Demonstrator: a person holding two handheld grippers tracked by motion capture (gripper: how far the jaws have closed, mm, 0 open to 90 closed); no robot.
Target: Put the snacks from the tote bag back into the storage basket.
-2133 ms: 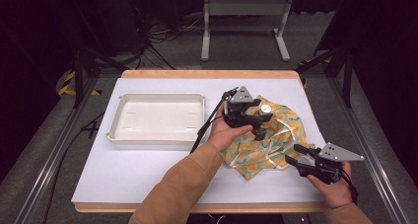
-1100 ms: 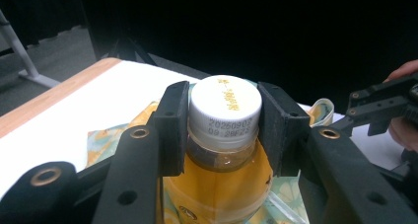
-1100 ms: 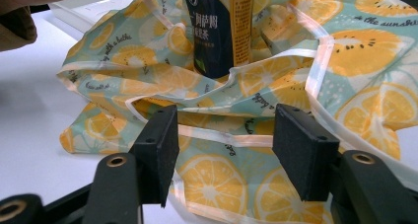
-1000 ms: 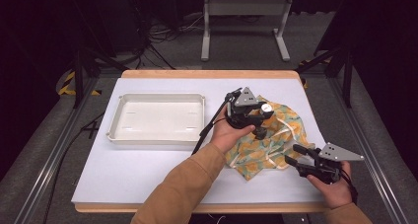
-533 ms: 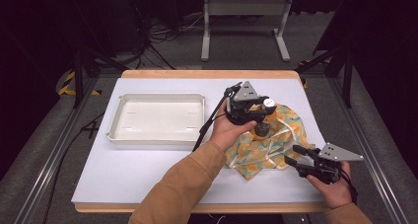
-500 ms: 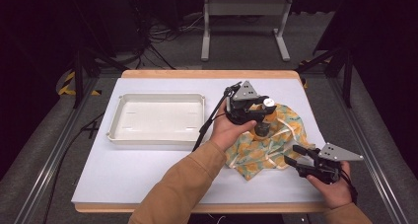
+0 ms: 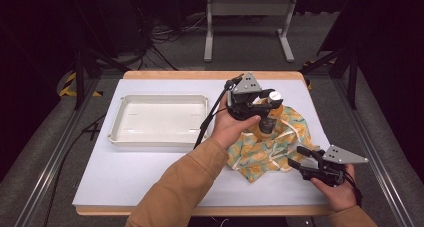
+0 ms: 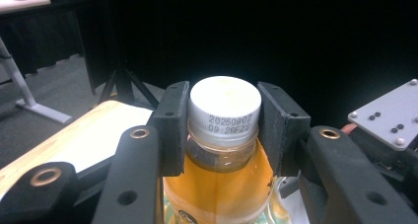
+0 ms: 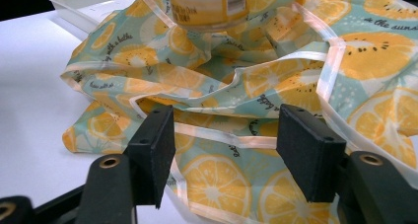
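Already clamped by the left gripper [image 7: 264,118], an orange-drink plastic bottle [image 8: 222,184] rises from the citrus-print fabric bag [image 7: 272,147]; the right gripper's [image 9: 224,145] parted jaws have just widened, the white plastic tray [image 7: 120,132] awaiting.

Clear glossy plastic bottle [image 8: 217,184] of amber drink, smooth matt white plastic cap [image 8: 225,105], soft printed cloth bag [image 9: 276,81] with satiny trim, glossy white plastic tray [image 7: 160,137], matt black jaw pads.

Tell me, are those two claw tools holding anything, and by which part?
The left gripper grips the juice bottle by its neck under the white cap. The right gripper holds nothing; its fingers stand open over the fruit-print bag.
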